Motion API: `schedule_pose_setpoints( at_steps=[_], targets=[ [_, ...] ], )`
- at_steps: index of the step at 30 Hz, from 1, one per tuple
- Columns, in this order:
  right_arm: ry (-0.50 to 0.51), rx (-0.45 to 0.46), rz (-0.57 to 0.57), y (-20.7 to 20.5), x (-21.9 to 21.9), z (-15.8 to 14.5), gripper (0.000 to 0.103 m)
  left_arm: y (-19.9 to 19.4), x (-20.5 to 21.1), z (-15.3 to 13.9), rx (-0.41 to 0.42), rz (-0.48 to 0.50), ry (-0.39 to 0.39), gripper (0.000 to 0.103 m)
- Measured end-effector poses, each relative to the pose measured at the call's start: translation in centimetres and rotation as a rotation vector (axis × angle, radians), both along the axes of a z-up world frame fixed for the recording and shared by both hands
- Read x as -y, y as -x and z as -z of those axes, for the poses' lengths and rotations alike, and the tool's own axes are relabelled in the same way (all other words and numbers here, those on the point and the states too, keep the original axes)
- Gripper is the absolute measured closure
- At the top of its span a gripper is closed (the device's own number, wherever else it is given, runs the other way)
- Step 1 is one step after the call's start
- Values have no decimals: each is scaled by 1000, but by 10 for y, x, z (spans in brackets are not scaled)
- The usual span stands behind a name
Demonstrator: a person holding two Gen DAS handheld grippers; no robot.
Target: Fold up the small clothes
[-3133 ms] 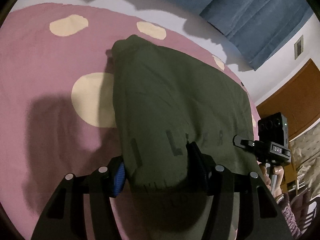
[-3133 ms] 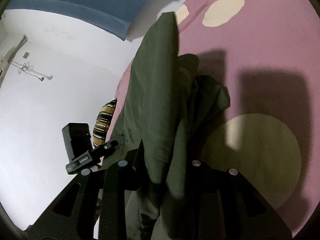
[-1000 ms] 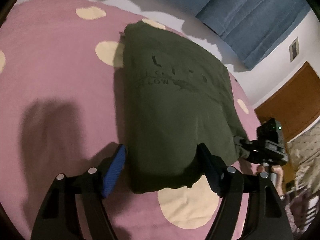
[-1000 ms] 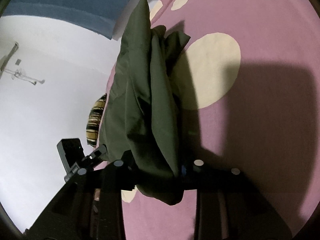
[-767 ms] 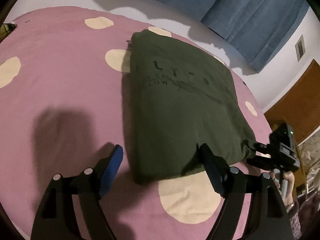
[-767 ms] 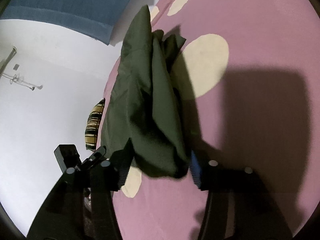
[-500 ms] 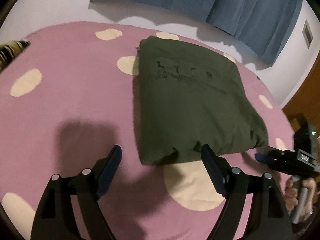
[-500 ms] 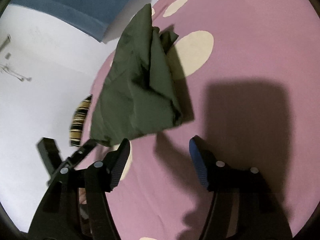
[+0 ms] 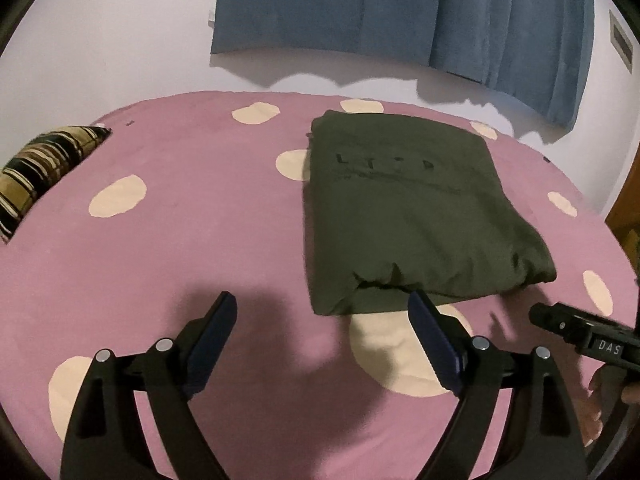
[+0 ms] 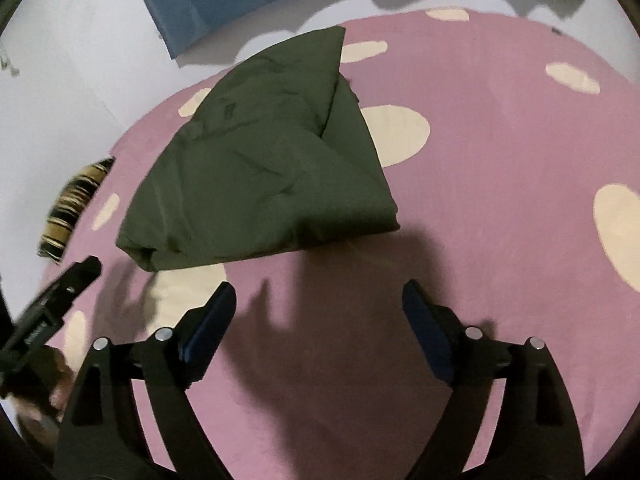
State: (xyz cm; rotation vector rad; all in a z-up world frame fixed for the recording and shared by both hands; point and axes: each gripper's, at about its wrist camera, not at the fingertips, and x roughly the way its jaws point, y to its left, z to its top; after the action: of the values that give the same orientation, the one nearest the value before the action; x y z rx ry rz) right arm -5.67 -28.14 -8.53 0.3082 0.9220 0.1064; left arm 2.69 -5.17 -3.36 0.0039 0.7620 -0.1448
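A folded olive-green garment (image 9: 408, 216) with faint dark lettering lies flat on the pink spotted bed cover (image 9: 180, 240). It also shows in the right wrist view (image 10: 264, 164). My left gripper (image 9: 320, 312) is open and empty, just short of the garment's near edge. My right gripper (image 10: 318, 300) is open and empty, a little back from the garment's near right corner. The other gripper's body shows at the right edge of the left wrist view (image 9: 588, 338) and at the left edge of the right wrist view (image 10: 48, 308).
A striped brown pillow (image 9: 44, 164) lies at the bed's far left. Blue curtains (image 9: 400, 12) hang on the white wall behind the bed. A wooden door (image 9: 624, 216) stands at the far right.
Both grippers let go of the garment, opened and pulled back from it. The garment now lies folded on the bed.
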Motion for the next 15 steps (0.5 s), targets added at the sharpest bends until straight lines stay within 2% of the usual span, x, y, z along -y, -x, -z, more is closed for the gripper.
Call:
schedule_pose_setpoints(
  at_steps=[5,15],
  targets=[
    [92,16,-1,-3,-13,1,15,4,3,2,11,-26,-35,17],
    [105,15,26,-1,-11,3,14,6,5,3,8,-23,-41,17]
  ],
)
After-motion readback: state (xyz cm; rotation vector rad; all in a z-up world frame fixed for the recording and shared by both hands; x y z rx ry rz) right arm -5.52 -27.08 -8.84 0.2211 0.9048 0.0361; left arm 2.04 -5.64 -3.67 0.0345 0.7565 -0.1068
